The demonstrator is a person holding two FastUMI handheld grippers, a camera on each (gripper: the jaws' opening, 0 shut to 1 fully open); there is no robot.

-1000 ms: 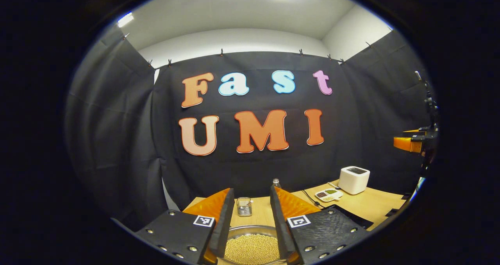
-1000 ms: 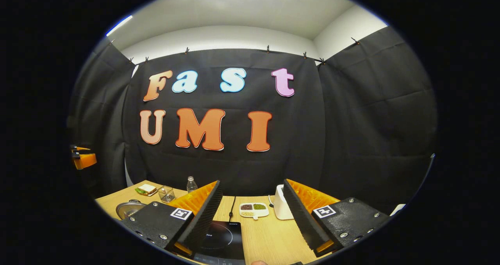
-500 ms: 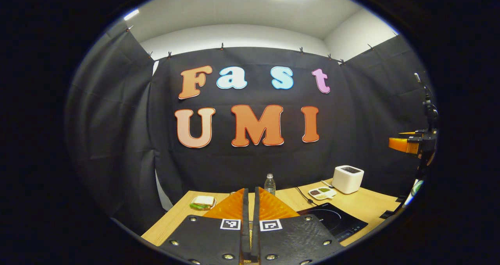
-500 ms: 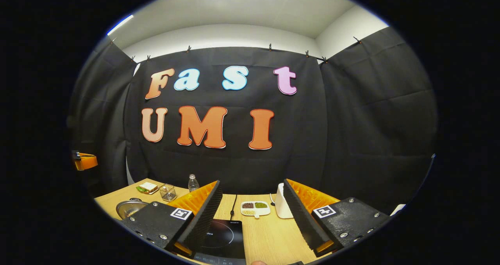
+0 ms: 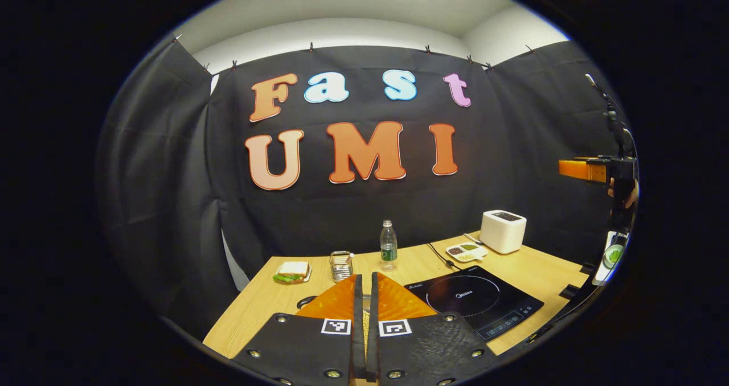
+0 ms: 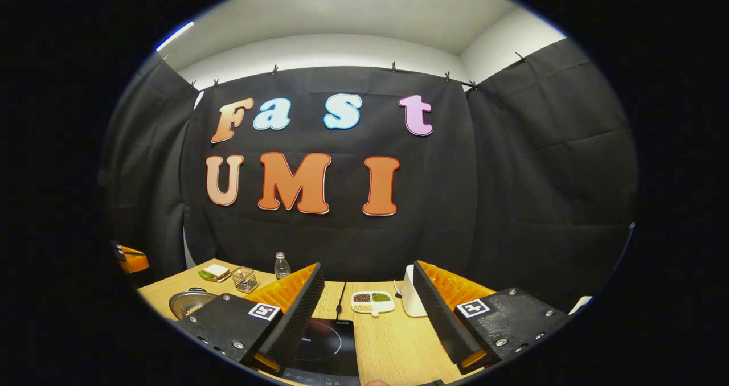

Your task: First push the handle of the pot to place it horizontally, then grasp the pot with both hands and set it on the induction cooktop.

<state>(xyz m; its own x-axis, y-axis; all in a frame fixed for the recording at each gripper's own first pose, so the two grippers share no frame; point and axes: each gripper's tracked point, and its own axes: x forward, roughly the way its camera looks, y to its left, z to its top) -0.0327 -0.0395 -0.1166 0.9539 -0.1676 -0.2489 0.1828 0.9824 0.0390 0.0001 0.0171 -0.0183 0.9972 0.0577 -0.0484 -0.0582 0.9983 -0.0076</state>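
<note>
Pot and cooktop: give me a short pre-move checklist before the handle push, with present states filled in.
1. Left gripper shut for pushing: ok, its fingers meet with nothing between them.
2. Right gripper open and free: ok, jaws spread above the table, holding nothing.
3. Induction cooktop free to receive the pot: ok, nothing stands on its top.
4. Pot off the cooktop: ok, it sits on the table left of it.
5. Pot handle direction: cannot tell, the left gripper's fingers hide most of the pot.
6. Wire basket and bottle out of the way: ok, both stand behind.
</note>
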